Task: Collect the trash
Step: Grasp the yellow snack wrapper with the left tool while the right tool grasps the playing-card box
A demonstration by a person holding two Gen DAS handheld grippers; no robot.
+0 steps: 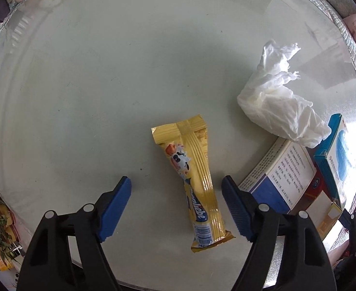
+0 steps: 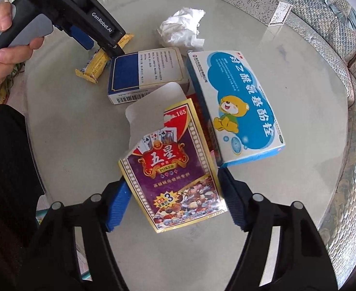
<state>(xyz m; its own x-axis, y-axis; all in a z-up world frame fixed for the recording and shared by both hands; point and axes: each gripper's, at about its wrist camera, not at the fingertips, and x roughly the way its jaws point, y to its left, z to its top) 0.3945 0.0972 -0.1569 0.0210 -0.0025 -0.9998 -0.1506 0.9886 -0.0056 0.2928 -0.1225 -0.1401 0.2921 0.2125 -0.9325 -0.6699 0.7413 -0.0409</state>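
Our yellow snack wrapper (image 1: 197, 184) lies flat near the glass table's (image 1: 81, 97) close edge, between the parted, untouching pads of our left gripper (image 1: 176, 181). Our right gripper (image 2: 173, 189) clamps the playing-card box (image 2: 175, 169). Beside them lie crumpled tissue (image 1: 279, 106) and two medicine boxes (image 2: 236, 104).

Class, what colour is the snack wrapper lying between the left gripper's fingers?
Yellow-gold, with a cartoon cow print; the snack wrapper shows best in the left wrist view.

"GenRobot.AI" on left gripper (image 2: 100, 44), "POKER" on card box (image 2: 175, 169)
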